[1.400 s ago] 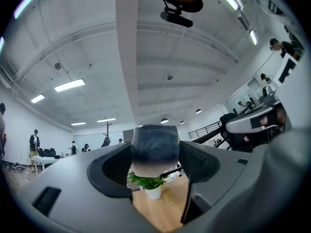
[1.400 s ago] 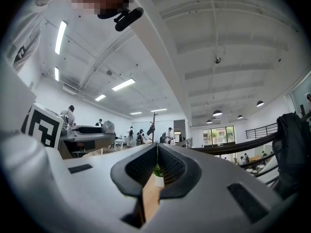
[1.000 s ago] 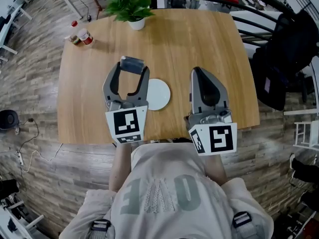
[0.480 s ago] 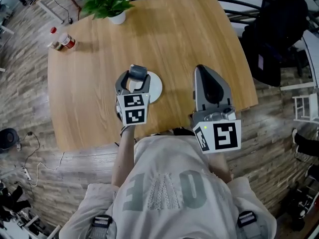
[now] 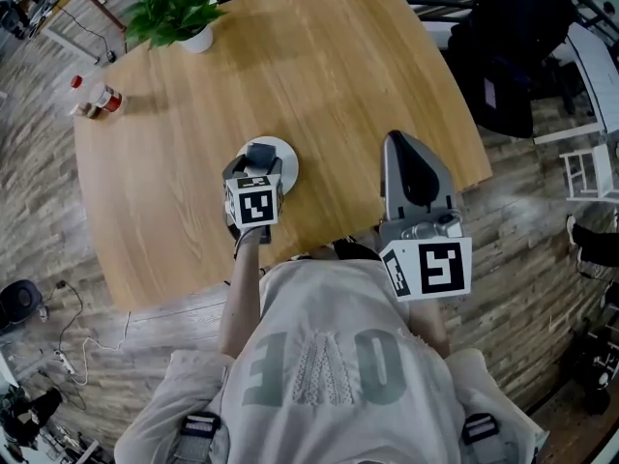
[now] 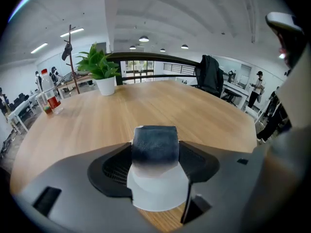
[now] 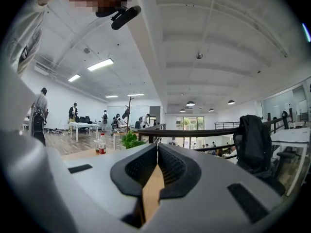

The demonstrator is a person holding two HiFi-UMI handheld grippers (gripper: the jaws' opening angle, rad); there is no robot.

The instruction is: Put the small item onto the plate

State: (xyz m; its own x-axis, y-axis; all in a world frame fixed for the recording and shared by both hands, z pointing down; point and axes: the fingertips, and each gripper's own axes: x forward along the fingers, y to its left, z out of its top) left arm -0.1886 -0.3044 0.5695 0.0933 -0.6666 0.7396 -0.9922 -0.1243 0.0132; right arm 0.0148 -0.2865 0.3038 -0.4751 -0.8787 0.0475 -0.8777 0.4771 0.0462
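- L gripper [image 5: 257,162] is seen pinching a small dark blue-grey block [image 6: 155,143], jaws pressed on its sides.
- Block is held right over the white plate [image 5: 288,162], close to the wooden table's [image 5: 319,75] near edge. Contact w/ the plate can't be confirmed.
- R gripper [image 5: 406,153] is pressed together, nothing btwn its jaws, by the table's right edge, well apart from the plate.
- Risk, as judged: if the jaws are spread w/ the block not yet seated, a bounce off the rim could be caused.
- Plate could be nudged or tipped if pushed off-centre.
- Block looks soft, so clinging to one jaw is poss.
- Potted plant [image 5: 174,17] & bottle [image 5: 97,98] at the far-left corner: no hazard.
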